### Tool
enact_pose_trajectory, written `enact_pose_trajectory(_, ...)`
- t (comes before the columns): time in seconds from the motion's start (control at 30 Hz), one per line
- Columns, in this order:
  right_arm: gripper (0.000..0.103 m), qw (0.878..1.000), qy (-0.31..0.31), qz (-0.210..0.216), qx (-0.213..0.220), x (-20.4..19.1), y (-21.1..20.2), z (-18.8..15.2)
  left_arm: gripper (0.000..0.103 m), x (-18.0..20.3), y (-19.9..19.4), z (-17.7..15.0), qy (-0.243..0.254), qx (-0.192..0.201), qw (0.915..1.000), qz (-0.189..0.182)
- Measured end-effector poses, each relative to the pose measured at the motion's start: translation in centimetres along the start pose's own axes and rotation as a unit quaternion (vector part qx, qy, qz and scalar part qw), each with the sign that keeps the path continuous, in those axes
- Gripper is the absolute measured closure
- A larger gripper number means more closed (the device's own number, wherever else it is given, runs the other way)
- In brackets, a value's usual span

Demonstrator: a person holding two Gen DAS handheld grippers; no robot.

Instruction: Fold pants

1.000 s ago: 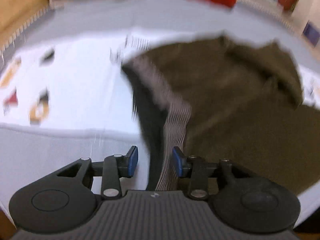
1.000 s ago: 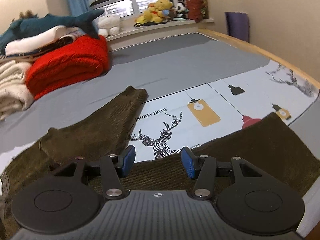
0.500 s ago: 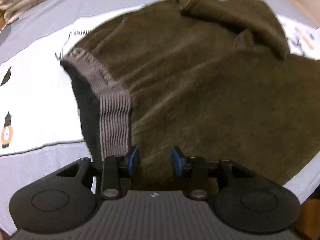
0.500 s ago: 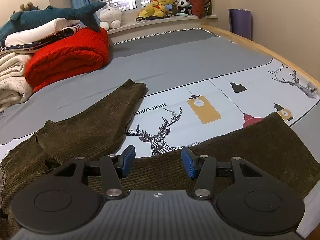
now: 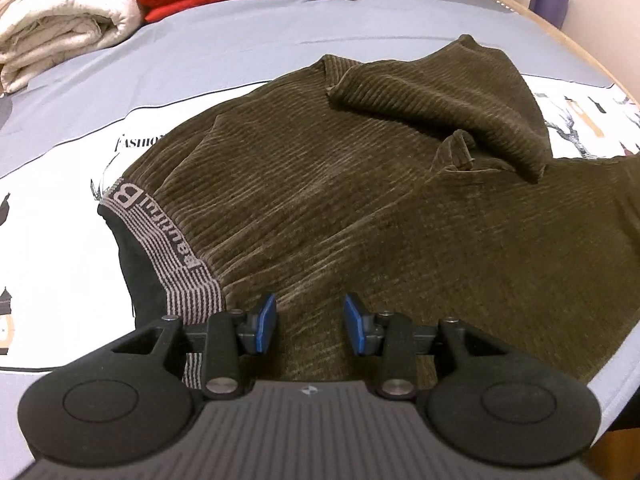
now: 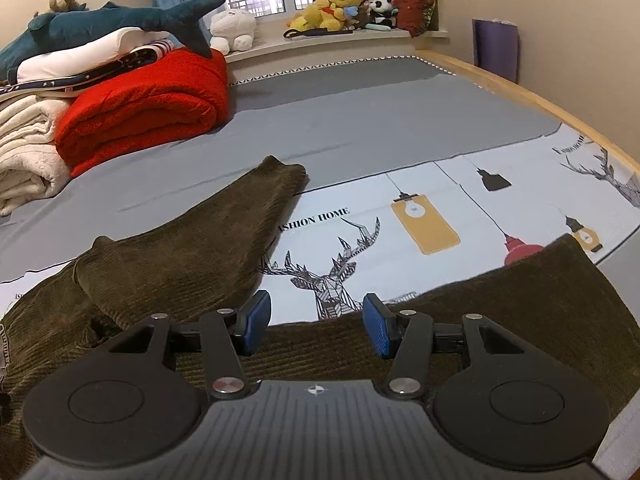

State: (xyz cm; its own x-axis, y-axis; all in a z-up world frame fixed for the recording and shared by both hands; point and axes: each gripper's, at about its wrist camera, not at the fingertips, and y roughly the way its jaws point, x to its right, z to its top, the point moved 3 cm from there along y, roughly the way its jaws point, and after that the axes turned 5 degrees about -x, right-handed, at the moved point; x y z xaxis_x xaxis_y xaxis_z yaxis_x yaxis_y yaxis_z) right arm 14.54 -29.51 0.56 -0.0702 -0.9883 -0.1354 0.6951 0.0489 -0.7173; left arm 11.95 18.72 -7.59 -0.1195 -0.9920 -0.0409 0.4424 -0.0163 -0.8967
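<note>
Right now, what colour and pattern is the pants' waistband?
Grey with dark stripes and dark lettering, on the waistband of the olive corduroy pants; clearest in the left wrist view.

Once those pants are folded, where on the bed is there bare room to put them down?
The widest free patch is the grey sheet between the red blanket and the wooden bed edge. The printed panel between the two legs of the pants is also bare. The corner with the cream blanket is crowded.

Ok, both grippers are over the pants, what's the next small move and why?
Probably lower the left gripper and close it on the waistband edge: its jaws are open with only flat cloth below them. The pants still lie spread, one leg bunched, so no fold has begun.
</note>
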Motion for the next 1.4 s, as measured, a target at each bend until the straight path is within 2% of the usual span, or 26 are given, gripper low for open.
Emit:
enact_pose_trajectory(0.03, 0.052, 1.0, -0.002, 0.002, 0.002, -0.2, 0.1, 0.1, 0.061, -0.1, 0.2, 0.1, 0.0, 0.002, 1.0, 0.002)
enact_pose_trajectory(0.1, 0.064, 1.0, -0.005, 0.008, 0.005, -0.6, 0.3, 0.4, 0.062, 0.1, 0.5, 0.6, 0.001, 0.005, 1.0, 0.004)
enact_pose_trajectory(0.13, 0.067, 1.0, -0.007, 0.012, 0.006, -0.9, 0.5, 0.5, 0.067, 0.2, 0.4, 0.7, 0.002, 0.007, 1.0, 0.005)
enact_pose_trajectory(0.2, 0.082, 1.0, -0.009, 0.024, 0.009, -1.4, 0.8, 0.8, 0.076, 0.5, 0.4, 1.0, 0.008, 0.013, 0.9999, 0.007)
enact_pose_trajectory(0.3, 0.085, 0.999, -0.006, 0.047, 0.008, -2.1, 1.4, 1.5, 0.086, 0.7, 0.4, 1.4, 0.013, 0.02, 0.9997, 0.011)
enact_pose_trajectory(0.53, 0.084, 0.995, 0.048, 0.086, -0.007, -2.2, 4.4, 3.0, 0.087, 0.7, 0.8, 2.0, 0.015, 0.023, 0.9995, 0.016)
enact_pose_trajectory(0.77, 0.084, 0.983, 0.138, 0.107, -0.054, -1.0, 11.0, 3.9, 0.086, 0.6, 1.1, 2.4, 0.014, 0.024, 0.9994, 0.022)
enact_pose_trajectory(0.97, 0.07, 0.963, 0.207, 0.119, -0.128, -0.9, 17.9, 2.6, 0.086, 0.4, 1.8, 2.5, 0.02, 0.015, 0.999, 0.037)
enact_pose_trajectory(1.07, 0.065, 0.957, 0.197, 0.134, -0.167, -2.5, 20.2, 2.0, 0.085, 0.2, 2.1, 2.5, 0.018, 0.01, 0.9987, 0.046)
enact_pose_trajectory(1.2, 0.052, 0.967, 0.142, 0.131, -0.164, -5.0, 20.8, 2.4, 0.082, 0.0, 2.0, 2.4, 0.017, 0.013, 0.9987, 0.046)
enact_pose_trajectory(1.27, 0.052, 0.971, 0.126, 0.128, -0.158, -5.7, 20.8, 2.4, 0.082, 0.0, 2.1, 2.4, 0.018, 0.013, 0.9986, 0.048)
enact_pose_trajectory(1.33, 0.081, 0.974, 0.113, 0.127, -0.15, -6.0, 20.7, 2.5, 0.082, 0.0, 2.1, 2.5, 0.018, 0.012, 0.9986, 0.049)
enact_pose_trajectory(1.37, 0.09, 0.974, 0.11, 0.132, -0.146, -6.1, 20.5, 2.5, 0.082, 0.0, 2.1, 2.5, 0.018, 0.012, 0.9985, 0.05)
enact_pose_trajectory(1.4, 0.09, 0.975, 0.11, 0.134, -0.137, -6.2, 20.1, 2.7, 0.082, 0.0, 2.1, 2.5, 0.018, 0.012, 0.9985, 0.05)
